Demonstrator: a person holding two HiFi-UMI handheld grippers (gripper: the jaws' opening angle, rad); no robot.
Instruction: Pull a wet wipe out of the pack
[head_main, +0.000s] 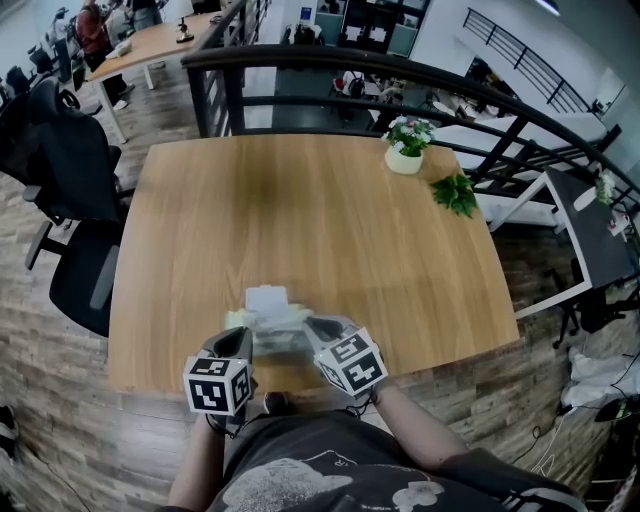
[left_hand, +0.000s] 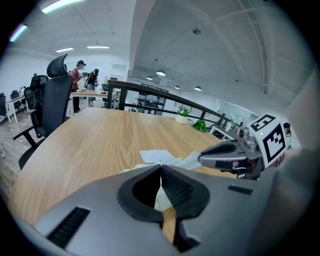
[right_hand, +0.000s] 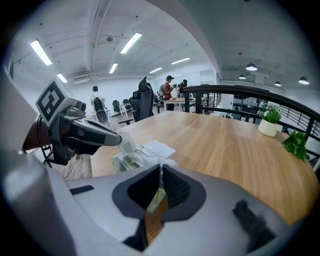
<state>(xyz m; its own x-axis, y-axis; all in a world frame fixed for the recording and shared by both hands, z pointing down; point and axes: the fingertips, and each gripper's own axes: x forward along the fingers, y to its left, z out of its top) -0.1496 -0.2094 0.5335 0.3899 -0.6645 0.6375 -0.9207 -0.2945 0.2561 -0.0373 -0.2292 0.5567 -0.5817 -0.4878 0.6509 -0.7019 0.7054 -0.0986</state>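
A pack of wet wipes (head_main: 270, 337) is seen lying on the wooden worktop (head_main: 330, 220), close to its near edge and directly in front of the person. Its white lid flap (head_main: 266, 298) is folded open toward the far side. The left claw (left_hand: 161, 169) is shown in its own view with the tips pressed together. In the right gripper view its tips are seen pinched on a pale, translucent edge at the left end of the pack, which is lifted a little off the worktop there. The right claw (right_hand: 160, 169) is likewise closed at the tips. In the left gripper view a crumpled white wet wipe (left_hand: 192, 160) is seen caught at its tips, just above the right side of the pack, with its other end not clearly made out. The two claws are held close together, one at each end of the pack, with their marker cubes turned toward the person. At the far right of the worktop, well apart from the pack, a small potted plant (head_main: 405, 145) stands upright, and a green sprig (head_main: 455, 192) lies just beside it. A black office chair (head_main: 70, 180) stands off the left edge of the worktop, and a dark railing (head_main: 330, 65) runs behind it.
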